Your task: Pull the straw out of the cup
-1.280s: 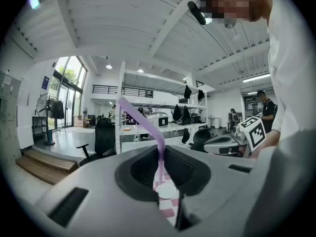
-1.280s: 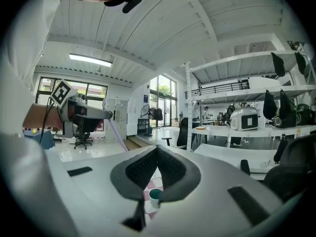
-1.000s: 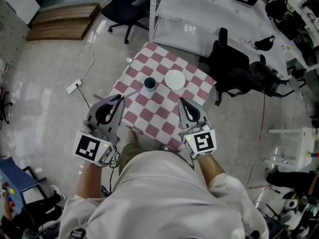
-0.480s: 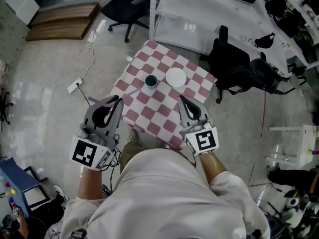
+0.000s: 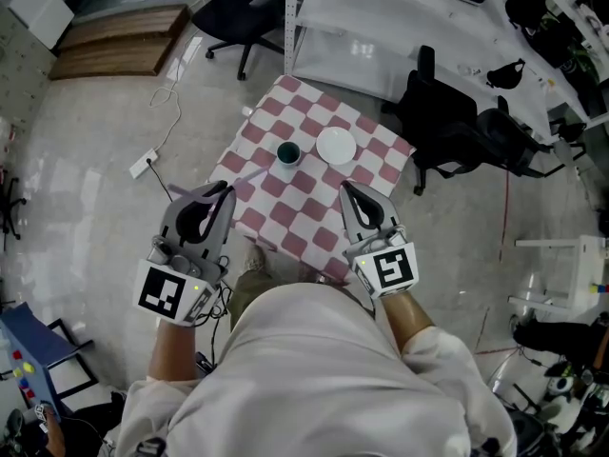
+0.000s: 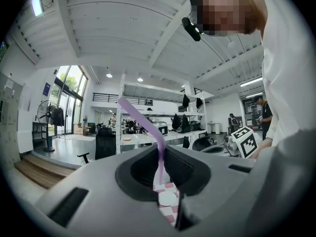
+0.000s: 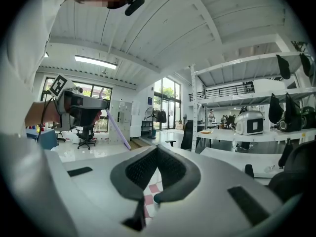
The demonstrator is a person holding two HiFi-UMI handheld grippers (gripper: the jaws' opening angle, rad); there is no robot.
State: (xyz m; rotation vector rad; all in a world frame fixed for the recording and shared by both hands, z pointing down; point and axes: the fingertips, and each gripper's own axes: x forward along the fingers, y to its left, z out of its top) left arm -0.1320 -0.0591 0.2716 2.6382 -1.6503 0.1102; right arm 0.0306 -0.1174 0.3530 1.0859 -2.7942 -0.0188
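Observation:
On the checkered table (image 5: pixel 314 212) stands a dark green cup (image 5: pixel 287 153) with no straw in it. My left gripper (image 5: pixel 225 190) hovers at the table's near left corner, short of the cup, shut on a bent purple straw (image 5: pixel 249 177). In the left gripper view the straw (image 6: pixel 159 154) rises from the closed jaws of the left gripper (image 6: pixel 160 181) and bends away to the upper left. My right gripper (image 5: pixel 348 194) is held over the table's near right edge, shut with nothing in it. The right gripper view shows the right gripper (image 7: pixel 147 201) closed, with the left gripper (image 7: pixel 81 107) and the straw (image 7: pixel 117 128) off to the left.
A white round plate (image 5: pixel 336 147) lies to the right of the cup. Black office chairs (image 5: pixel 457 136) stand right of the table and a white shelf unit (image 5: pixel 381 36) behind it. A cable and power strip (image 5: pixel 143 165) lie on the floor at the left.

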